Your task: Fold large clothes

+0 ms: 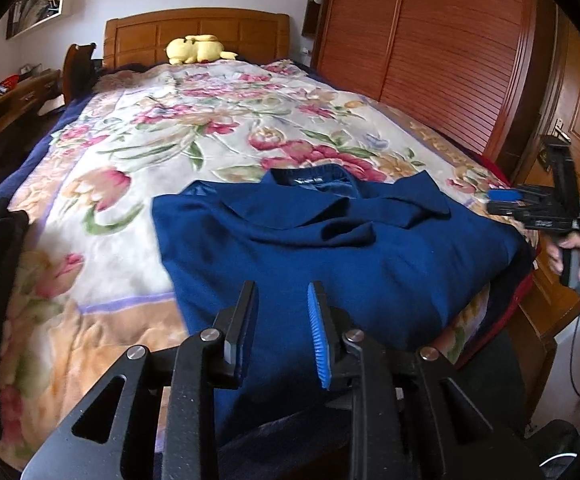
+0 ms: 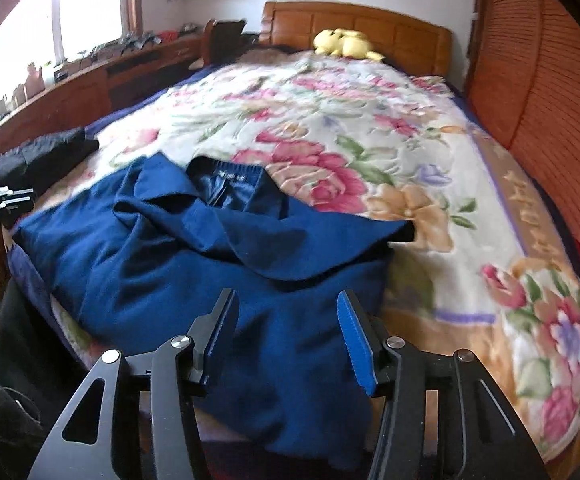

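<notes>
A navy blue garment [image 1: 330,256] lies partly folded on the floral blanket at the near end of the bed, its collar and black label facing the headboard; it also shows in the right wrist view [image 2: 193,264]. My left gripper [image 1: 283,292] is open and empty, just above the garment's near edge. My right gripper [image 2: 287,300] is open and empty over the garment's near part. In the left wrist view the right gripper [image 1: 502,200] is held by a hand beside the garment's right side.
The floral blanket [image 1: 161,132] covers the bed. A yellow plush toy [image 1: 195,50] sits by the wooden headboard. Dark clothes [image 2: 41,152] lie at the bed's left edge. A wooden wardrobe [image 1: 430,48] stands right; a desk [image 2: 69,88] runs along the left wall.
</notes>
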Tool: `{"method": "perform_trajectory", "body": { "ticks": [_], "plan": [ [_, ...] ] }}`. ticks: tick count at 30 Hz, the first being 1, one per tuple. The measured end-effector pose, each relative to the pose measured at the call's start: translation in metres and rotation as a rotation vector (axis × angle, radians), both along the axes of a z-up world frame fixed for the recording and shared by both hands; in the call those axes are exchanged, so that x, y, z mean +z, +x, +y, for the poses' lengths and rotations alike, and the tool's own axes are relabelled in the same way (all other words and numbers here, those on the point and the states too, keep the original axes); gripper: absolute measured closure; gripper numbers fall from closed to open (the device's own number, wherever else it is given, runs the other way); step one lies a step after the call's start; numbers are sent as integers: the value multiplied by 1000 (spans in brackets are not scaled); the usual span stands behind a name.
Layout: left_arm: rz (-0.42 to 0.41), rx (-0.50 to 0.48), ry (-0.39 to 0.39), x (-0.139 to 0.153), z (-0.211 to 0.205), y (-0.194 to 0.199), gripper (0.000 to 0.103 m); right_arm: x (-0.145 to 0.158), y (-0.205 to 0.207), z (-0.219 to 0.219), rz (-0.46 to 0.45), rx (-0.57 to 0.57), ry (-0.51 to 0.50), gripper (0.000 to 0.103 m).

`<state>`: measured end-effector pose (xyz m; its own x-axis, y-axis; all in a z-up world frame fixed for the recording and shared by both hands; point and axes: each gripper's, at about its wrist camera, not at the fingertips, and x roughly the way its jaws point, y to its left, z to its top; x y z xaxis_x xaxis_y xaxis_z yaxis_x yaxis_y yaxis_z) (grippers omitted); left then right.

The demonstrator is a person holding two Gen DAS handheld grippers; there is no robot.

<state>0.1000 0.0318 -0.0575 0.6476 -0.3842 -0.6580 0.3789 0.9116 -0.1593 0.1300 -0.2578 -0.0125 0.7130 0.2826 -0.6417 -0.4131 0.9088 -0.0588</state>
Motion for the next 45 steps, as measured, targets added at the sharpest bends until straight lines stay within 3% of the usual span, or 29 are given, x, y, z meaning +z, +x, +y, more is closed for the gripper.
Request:
{"method": "perform_trajectory", "body": {
  "ticks": [3, 9, 13, 14, 15, 17, 22, 26, 28, 34, 35, 36, 38, 45],
  "plan": [
    [6, -2, 8, -4, -7, 2, 76, -12, 27, 16, 44, 20, -29, 50],
    [19, -7, 4, -12, -11, 2, 76, -35, 66, 46, 121, 68, -185, 50],
    [27, 2, -2, -17, -8, 1, 75, -38, 92, 60, 101, 53, -311, 50],
    [27, 3, -6, -18, -7, 1, 75, -37, 99, 64, 98, 55, -327, 55],
    [27, 8, -12, -19, -4, 0, 75, -37, 104, 68, 89, 59, -347, 73],
    [30, 13, -20, -20, -2, 0, 75, -34, 114, 74, 69, 76, -386, 98],
    [33, 18, -31, -25, 3, -2, 75, -10, 144, 99, -32, 79, -432, 100],
    [34, 20, -35, -26, 7, -4, 75, 11, 171, 119, -99, 48, -391, 100],
    [33, 23, -41, -26, 9, -5, 75, 15, 183, 130, -120, 35, -386, 100],
    [30, 24, -45, -26, 10, -7, 75, 10, 225, 154, -8, 11, -375, 93],
    [28, 26, -45, -26, 10, -8, 75, 11, 226, 156, -12, 9, -380, 86],
    [29, 28, -45, -27, 11, -8, 75, 12, 228, 156, -16, 7, -383, 71],
    [33, 30, -44, -28, 13, -7, 75, 16, 229, 156, -20, -9, -375, 52],
    [29, 40, -42, -28, 14, -7, 75, 20, 200, 152, -22, 57, -283, 48]
  ]
}}
